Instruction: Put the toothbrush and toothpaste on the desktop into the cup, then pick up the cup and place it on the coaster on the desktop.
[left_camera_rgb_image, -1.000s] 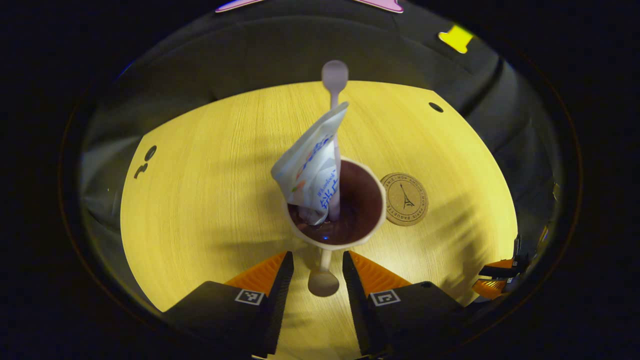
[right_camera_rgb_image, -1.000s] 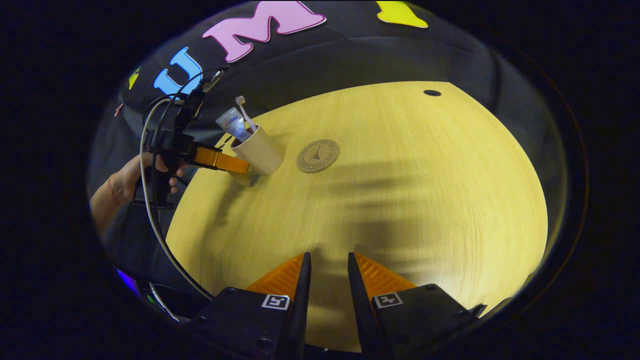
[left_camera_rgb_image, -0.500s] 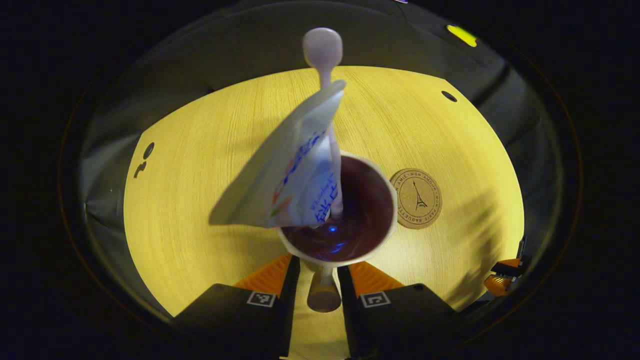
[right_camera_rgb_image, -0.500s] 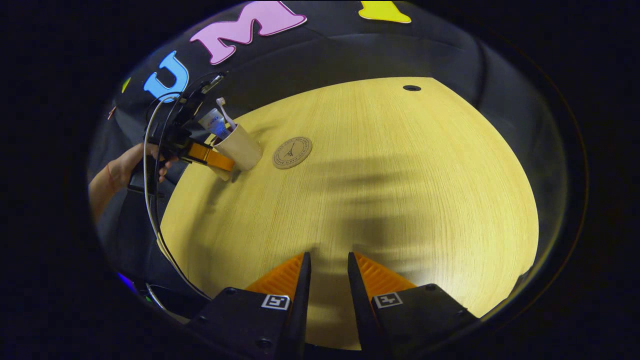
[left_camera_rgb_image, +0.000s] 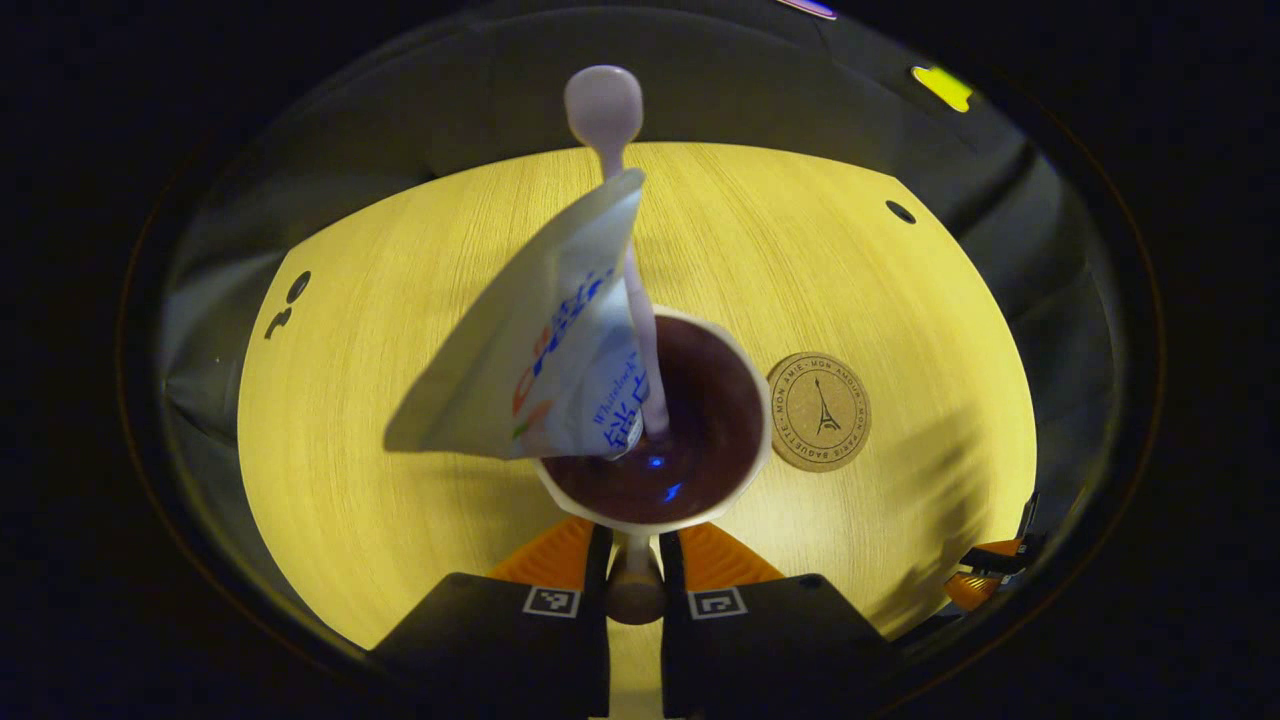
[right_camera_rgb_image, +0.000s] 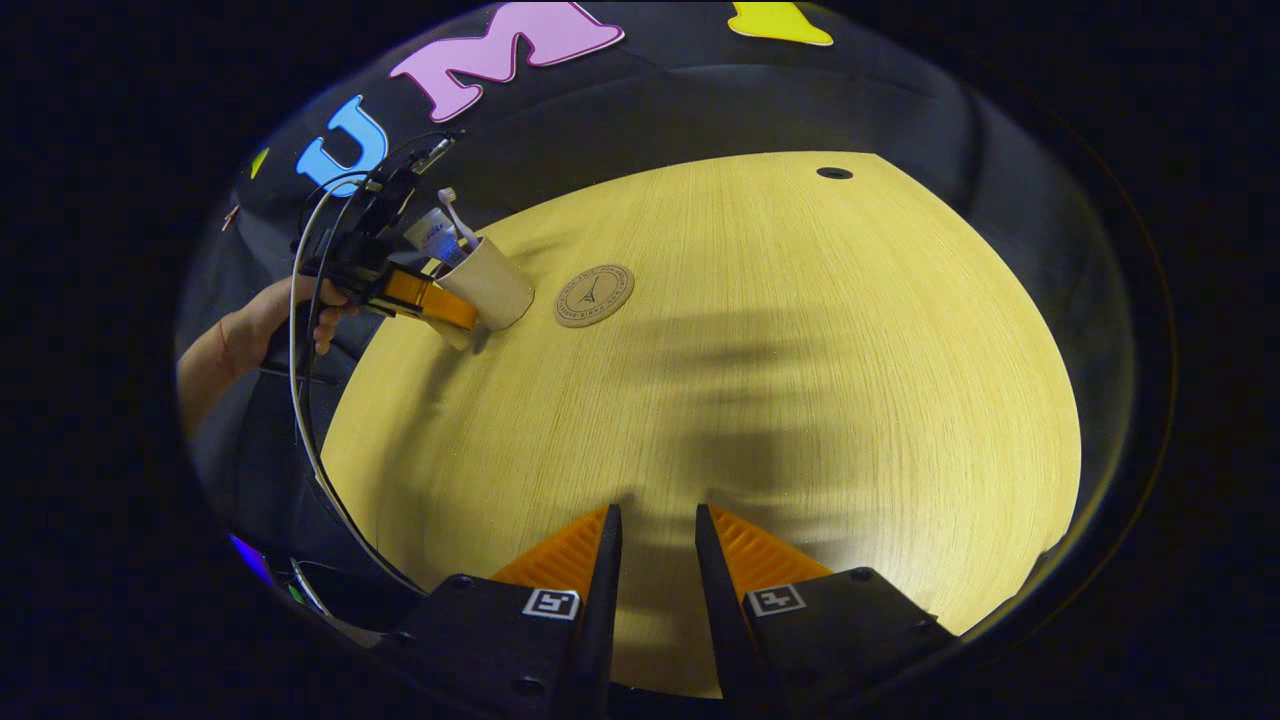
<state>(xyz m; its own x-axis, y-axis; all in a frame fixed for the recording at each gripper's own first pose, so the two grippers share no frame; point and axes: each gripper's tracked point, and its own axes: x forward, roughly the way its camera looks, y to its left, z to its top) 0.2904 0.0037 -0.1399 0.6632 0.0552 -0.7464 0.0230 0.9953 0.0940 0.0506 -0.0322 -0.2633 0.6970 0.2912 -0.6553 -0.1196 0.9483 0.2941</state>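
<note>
Since a second ago my left hand-held gripper (left_camera_rgb_image: 632, 545) has pushed in and squeezed shut on the handle of the cup (left_camera_rgb_image: 700, 500). Its two fingers were wide apart then; now they pinch the handle with only a thin gap showing. The cup looks bigger and closer than it did.

The toothbrush (left_camera_rgb_image: 605, 110) and the toothpaste (left_camera_rgb_image: 545, 360) are both standing in the cup, so I think the first part of the job is done. I am now on the pick-up part. The coaster (left_camera_rgb_image: 819, 411) lies flat on the desk (left_camera_rgb_image: 380, 330), just beside the cup. Next I would lift the cup, keep it straight so nothing tips out, move it over and set it down in the middle of the coaster.

The left gripper view looks down into the dark inside of the cup and shows the pinch up close. The right gripper view shows the cup's pale outer side, and a hand (right_camera_rgb_image: 275, 320) holding the left hand-held gripper. My right hand-held gripper (right_camera_rgb_image: 654, 560) hangs over bare desk, well apart from the cup, a little open and holding nothing.
</note>
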